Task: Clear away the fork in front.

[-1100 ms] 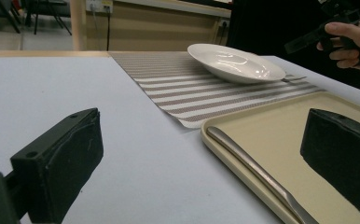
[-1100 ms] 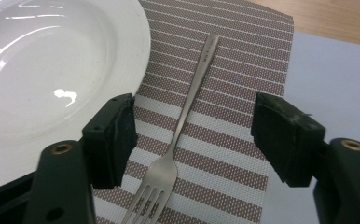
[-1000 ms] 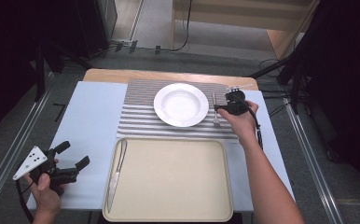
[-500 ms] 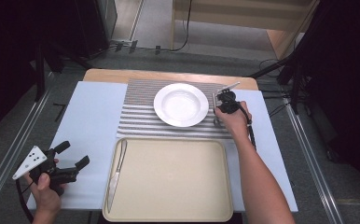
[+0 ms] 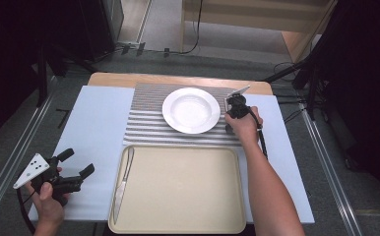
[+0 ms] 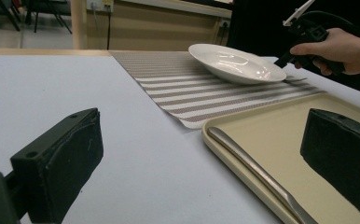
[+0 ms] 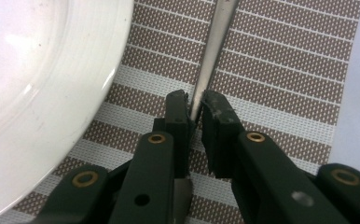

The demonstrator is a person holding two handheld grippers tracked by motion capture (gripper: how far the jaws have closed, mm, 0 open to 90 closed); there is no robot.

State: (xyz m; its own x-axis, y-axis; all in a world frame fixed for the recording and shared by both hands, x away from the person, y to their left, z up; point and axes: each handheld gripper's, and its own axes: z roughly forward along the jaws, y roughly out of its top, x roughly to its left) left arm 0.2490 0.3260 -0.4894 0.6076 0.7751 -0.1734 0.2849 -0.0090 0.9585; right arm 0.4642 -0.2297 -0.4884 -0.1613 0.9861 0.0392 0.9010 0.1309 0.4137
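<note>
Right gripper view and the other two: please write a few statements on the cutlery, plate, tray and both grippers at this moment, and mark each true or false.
1. The right gripper is shut on a fork handle lying on the striped mat. True; its jaws have just been closing.
2. The plate sits in the tray. False: it rests on the mat, beyond the tray.
3. A knife lies along the tray's left edge. True.
4. The left gripper holds the knife. False: its jaws are open and hold nothing, over the white table left of the tray.
5. The fork lies left of the plate in the high view. False: it lies right of it.
</note>
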